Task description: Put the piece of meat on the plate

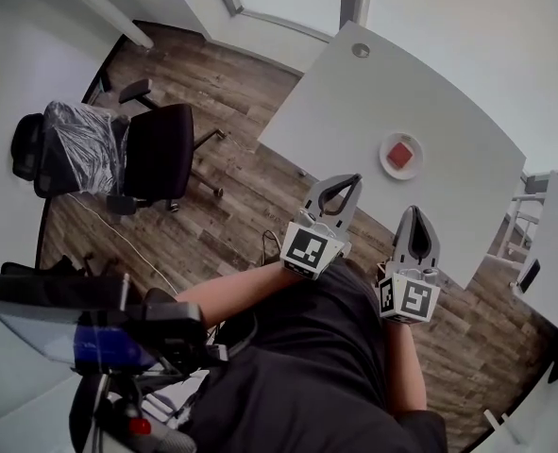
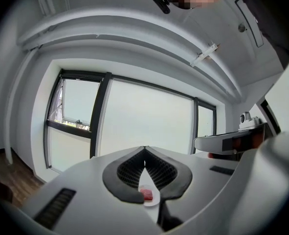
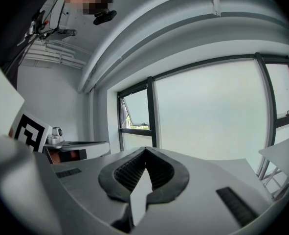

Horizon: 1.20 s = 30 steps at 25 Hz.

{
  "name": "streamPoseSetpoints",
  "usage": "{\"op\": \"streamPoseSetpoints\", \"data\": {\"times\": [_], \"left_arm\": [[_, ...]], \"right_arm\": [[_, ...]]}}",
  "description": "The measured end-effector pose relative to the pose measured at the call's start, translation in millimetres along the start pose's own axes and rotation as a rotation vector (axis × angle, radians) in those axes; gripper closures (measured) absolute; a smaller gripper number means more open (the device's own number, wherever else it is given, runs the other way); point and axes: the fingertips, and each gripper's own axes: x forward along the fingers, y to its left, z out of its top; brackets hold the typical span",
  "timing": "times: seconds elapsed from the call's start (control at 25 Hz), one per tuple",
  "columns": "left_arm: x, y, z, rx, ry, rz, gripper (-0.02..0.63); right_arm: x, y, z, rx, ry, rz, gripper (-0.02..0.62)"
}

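A red piece of meat [image 1: 402, 154] lies on a small white plate [image 1: 386, 161] on the white table [image 1: 354, 102]. Both grippers hang in front of the table's near edge, short of the plate. My left gripper [image 1: 355, 178] is shut and holds nothing. My right gripper [image 1: 416, 210], just to its right, is also shut and empty. The left gripper view shows the closed tips [image 2: 144, 149], and in the gap below them the plate [image 2: 154, 202] with the meat [image 2: 147, 195]. In the right gripper view the jaws [image 3: 145, 150] meet over the bare tabletop.
A black office chair [image 1: 156, 154] stands on the wooden floor [image 1: 231, 187] to the left of the table. A second white table [image 1: 554, 253] is at the right. A round cable hole [image 1: 360, 50] marks the table's far end. Dark equipment [image 1: 90, 333] sits at the lower left.
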Motion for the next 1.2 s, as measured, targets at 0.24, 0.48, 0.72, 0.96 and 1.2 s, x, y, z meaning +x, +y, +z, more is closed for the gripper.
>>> {"op": "streamPoseSetpoints", "data": {"times": [0.24,0.48,0.72,0.96,1.2], "left_arm": [[2,-12,-8,-0.015,0.008,-0.033,0.600],[5,-19,-5,-0.049,-0.016,-0.054,0.600],[12,-19,7,-0.079,-0.031,-0.080,0.600],[5,-25,53,-0.060,-0.117,-0.114,0.600],[-15,-22,86,-0.044,-0.192,-0.085,0.600]], "right_arm": [[-10,-8,5,-0.022,-0.010,-0.034,0.589],[-17,-16,9,-0.014,-0.021,-0.062,0.589],[-20,-21,37,0.014,-0.081,-0.074,0.589],[-31,-15,70,-0.074,-0.155,-0.081,0.589],[-42,-7,88,0.001,-0.185,-0.055,0.589]]}}
